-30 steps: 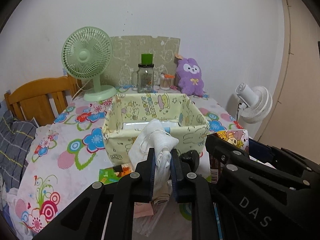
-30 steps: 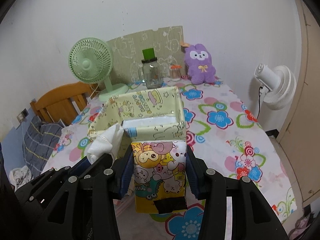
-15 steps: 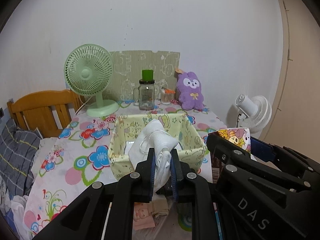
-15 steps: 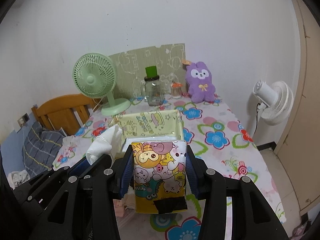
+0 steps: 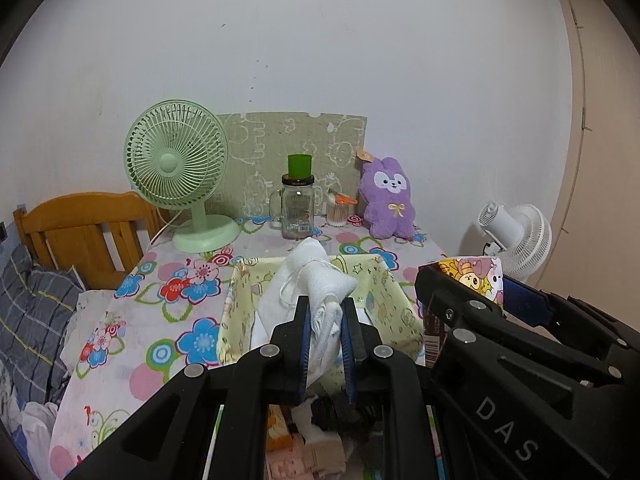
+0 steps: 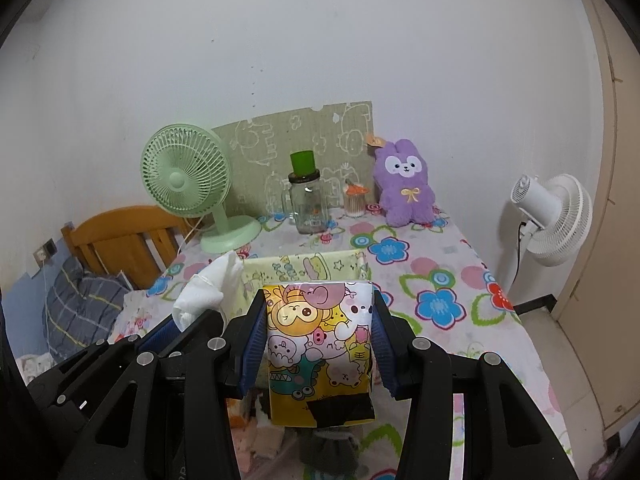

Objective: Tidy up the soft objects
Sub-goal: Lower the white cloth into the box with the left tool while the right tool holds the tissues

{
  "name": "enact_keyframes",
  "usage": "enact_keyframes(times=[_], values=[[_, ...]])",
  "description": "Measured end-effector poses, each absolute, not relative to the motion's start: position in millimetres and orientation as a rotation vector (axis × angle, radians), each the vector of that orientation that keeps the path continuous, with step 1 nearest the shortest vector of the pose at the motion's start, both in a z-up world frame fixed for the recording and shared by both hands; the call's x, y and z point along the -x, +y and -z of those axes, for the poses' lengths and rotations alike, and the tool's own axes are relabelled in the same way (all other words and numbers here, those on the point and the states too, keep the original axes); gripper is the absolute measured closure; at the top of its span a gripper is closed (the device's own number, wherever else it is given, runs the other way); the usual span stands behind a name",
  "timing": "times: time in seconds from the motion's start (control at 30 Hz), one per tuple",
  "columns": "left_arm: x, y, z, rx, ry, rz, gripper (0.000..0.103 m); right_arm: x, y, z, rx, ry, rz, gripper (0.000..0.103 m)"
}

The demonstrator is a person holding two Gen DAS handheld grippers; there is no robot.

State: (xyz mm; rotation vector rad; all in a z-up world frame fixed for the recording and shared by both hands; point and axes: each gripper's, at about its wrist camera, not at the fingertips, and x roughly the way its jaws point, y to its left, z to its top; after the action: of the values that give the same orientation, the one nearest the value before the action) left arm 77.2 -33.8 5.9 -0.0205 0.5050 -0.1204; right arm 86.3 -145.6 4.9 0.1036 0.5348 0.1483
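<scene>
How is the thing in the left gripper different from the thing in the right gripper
The left gripper pinches a plain white cloth that bunches and droops; the right gripper clamps a cartoon-printed packet that keeps flat, squarish faces. The cloth is squeezed narrow between nearly closed fingers, while the packet holds its fingers far wider apart. Both are held up in front of the yellow fabric bin.

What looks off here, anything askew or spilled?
Nothing spilled. Loose soft items lie jumbled on the table in front of the yellow bin, under the left gripper holding the white cloth.
</scene>
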Motion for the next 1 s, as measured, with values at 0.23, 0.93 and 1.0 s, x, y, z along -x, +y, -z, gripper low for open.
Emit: enact_keyframes(times=[0.23,0.93,1.0], values=[[-98,-30,-5,0.022,0.498,0.11,0.091,-110,-143,-5,-0.104,0.532,-0.149,0.052],[-168,-29,25,0.021,0.547,0.048,0.089,-185,-134,23,-0.079,0.563,-0.182,0.052],[-174,-29,30,0.022,0.564,0.051,0.088,-189,-132,29,-0.081,0.568,-0.189,0.052]])
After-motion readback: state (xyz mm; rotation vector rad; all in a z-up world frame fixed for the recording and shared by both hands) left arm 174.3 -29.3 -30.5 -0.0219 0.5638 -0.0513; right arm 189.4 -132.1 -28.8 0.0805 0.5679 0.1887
